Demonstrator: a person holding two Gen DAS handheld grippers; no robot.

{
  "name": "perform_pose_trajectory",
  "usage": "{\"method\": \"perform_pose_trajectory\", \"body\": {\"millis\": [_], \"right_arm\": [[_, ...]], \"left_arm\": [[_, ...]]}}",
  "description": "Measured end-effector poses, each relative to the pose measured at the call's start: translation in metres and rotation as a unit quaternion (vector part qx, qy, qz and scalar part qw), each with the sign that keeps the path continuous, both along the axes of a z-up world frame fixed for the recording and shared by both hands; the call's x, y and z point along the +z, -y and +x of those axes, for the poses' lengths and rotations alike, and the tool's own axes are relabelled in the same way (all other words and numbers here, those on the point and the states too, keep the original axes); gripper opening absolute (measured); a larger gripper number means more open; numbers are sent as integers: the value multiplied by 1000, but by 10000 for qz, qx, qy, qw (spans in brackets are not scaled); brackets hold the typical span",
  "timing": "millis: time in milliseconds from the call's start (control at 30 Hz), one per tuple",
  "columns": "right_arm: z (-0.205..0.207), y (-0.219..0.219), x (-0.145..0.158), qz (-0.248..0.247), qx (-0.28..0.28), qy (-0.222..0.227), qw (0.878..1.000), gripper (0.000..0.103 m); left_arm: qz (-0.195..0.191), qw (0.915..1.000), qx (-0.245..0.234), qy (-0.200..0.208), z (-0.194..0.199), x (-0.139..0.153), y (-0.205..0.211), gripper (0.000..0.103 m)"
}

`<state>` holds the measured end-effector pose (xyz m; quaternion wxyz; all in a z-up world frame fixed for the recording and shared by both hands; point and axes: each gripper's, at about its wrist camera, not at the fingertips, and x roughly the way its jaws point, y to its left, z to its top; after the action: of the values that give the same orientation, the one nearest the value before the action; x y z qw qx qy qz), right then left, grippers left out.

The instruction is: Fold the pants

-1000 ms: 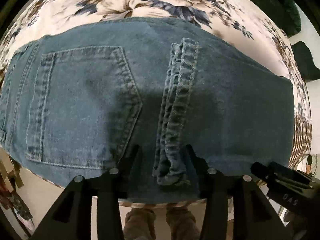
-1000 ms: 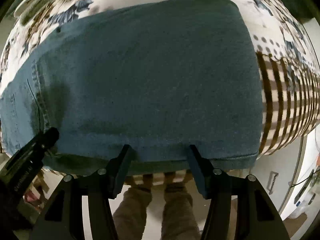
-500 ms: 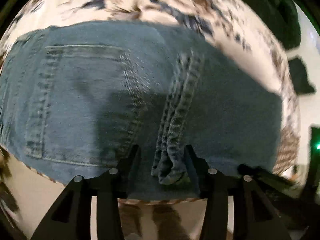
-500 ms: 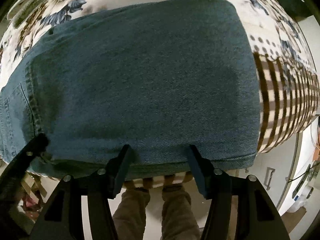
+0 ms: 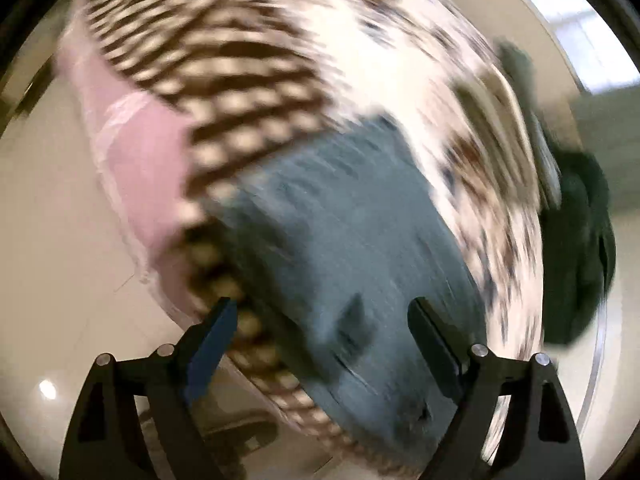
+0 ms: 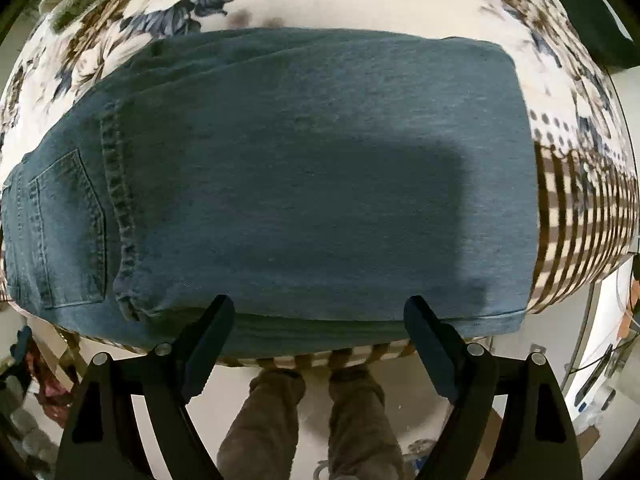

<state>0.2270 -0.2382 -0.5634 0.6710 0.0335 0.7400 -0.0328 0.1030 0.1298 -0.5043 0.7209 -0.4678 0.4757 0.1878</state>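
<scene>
Folded blue jeans point(image 6: 312, 176) lie flat on a flower-patterned cloth point(image 6: 360, 4), back pocket at the left, hem seam beside it. My right gripper point(image 6: 320, 316) hovers over the near edge of the jeans, its jaws opening wide with nothing pressed between them. In the blurred left wrist view the jeans point(image 5: 344, 240) run diagonally. My left gripper point(image 5: 324, 320) is above them, its jaws opening, apart from the denim.
The cloth's checked border point(image 6: 576, 216) hangs at the right and near edges. A pink cloth point(image 5: 136, 168) shows past the checked border. A dark garment point(image 5: 576, 248) lies at the right. A person's legs point(image 6: 316, 420) stand at the near edge.
The left gripper let go of the hem seam, swung away and rolled, so its view is blurred and turned. The right gripper's jaws widened and it drew back a little.
</scene>
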Motion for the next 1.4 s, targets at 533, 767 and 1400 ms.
{"method": "perform_pose_trajectory", "body": {"millis": [533, 767, 1400], "right_arm": [[15, -22, -26, -323, -201, -549, 9978, 89], [18, -27, -36, -350, -208, -525, 9978, 89], [-1, 13, -31, 101, -478, -252, 9985, 89]], "left_arm": [[-744, 9907, 852, 756, -8, -75, -39, 57], [287, 9881, 309, 1481, -5, -14, -13, 24], [393, 9805, 105, 1922, 19, 8, -14, 19]]}}
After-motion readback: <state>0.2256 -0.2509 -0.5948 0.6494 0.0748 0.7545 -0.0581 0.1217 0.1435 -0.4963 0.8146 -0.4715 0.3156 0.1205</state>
